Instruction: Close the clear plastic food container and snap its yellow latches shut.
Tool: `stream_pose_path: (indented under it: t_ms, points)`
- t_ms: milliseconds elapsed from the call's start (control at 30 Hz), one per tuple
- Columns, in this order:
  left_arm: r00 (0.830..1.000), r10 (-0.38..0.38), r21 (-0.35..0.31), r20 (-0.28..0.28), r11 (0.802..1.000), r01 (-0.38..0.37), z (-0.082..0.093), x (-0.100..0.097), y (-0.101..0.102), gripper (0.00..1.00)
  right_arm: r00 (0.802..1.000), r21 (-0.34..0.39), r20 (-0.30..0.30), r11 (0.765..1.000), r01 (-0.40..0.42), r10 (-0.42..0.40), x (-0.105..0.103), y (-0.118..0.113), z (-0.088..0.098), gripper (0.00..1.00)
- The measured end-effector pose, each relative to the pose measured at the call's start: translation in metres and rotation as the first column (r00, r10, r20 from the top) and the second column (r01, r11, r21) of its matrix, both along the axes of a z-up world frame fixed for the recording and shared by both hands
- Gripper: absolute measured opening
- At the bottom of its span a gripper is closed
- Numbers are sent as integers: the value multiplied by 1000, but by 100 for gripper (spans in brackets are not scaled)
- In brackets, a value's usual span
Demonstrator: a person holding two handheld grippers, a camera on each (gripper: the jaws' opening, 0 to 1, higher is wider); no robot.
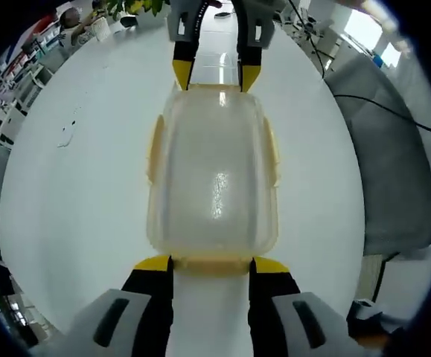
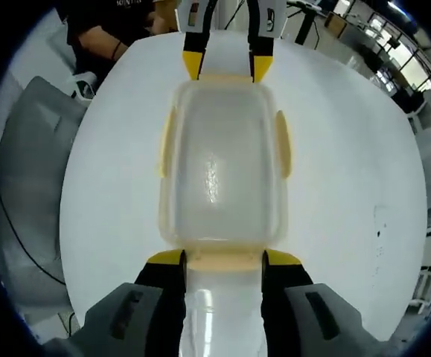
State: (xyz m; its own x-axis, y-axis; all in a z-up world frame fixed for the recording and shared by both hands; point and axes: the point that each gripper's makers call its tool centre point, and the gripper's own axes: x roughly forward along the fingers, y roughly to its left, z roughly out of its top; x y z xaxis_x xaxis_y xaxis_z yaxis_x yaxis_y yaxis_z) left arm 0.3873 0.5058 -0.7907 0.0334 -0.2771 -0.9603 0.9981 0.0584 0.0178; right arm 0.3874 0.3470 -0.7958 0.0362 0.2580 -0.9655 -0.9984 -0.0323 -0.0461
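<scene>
Both grippers (image 1: 211, 264) (image 2: 224, 258) flank the container (image 1: 214, 178) ends.

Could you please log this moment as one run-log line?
container: lid on, white table | left gripper: open at near end | right gripper: open at opposite end

The left gripper (image 1: 211, 265) and the right gripper (image 2: 224, 258) face each other head-on, level and low, each with its black, yellow-tipped jaws spread apart, and each shows at the top of the other's view, tips pointing back toward the camera.
</scene>
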Motion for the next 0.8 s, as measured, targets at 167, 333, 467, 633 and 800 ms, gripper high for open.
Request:
stream_pose_path:
  t_ms: [167,333,467,633,800]
  points:
    - [1000,19,-2,22,1000,-19,15,-6,-12,33,1000,8,16,1000,-10,10,-2,-9,12,36]
    - [999,19,5,42,1000,-20,23,-7,-33,33,999,-6,36,1000,-9,9,-3,-30,19,36]
    - [998,15,20,53,1000,-16,25,-3,-55,33,999,-7,39,1000,1,0,0,-55,24,36]
    - [999,4,9,51,1000,-5,25,-1,-90,33,999,-8,39,1000,13,-13,1,-88,26,36]
    - [999,-10,0,49,1000,10,24,4,-124,33,999,-12,39,999,31,-30,2,-123,26,36]
